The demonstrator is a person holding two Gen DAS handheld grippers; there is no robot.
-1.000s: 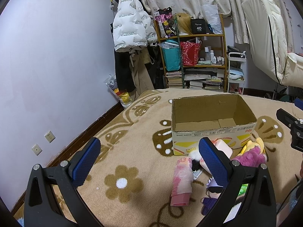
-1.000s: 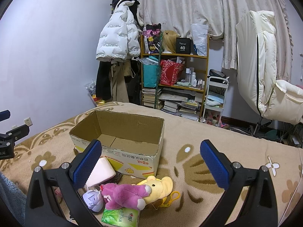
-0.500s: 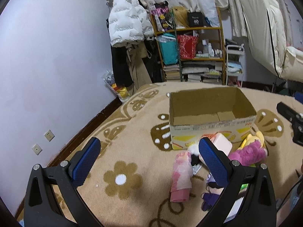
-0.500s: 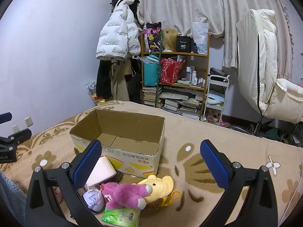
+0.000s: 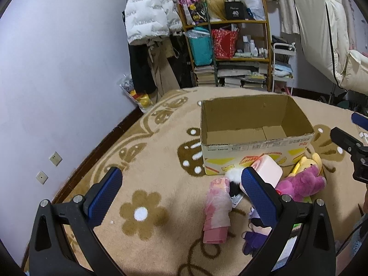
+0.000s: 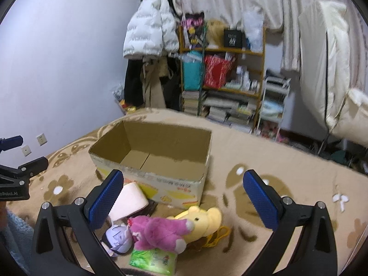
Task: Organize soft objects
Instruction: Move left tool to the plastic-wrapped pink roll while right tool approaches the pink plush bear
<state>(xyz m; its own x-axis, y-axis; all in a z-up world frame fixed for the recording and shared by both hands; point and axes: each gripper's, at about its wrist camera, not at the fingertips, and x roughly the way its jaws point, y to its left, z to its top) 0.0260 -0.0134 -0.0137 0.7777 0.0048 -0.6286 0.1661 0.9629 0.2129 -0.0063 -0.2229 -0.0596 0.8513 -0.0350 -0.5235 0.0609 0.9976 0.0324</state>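
Observation:
An empty open cardboard box stands on the patterned beige blanket. In front of it lie soft things: a pink plush, a yellow bear, a pale pink cushion, a small purple doll, a pink wrapped packet and a green tissue pack. My left gripper is open and empty, above the blanket left of the pile. My right gripper is open and empty, above the plush toys.
A cluttered shelf with books and bags stands at the back, with a white jacket hanging to its left. A cream chair is at the right. The wall runs along the left.
Both grippers have tilted down and moved a little toward the box and the pile. The jaws stay open. The toys have not moved.

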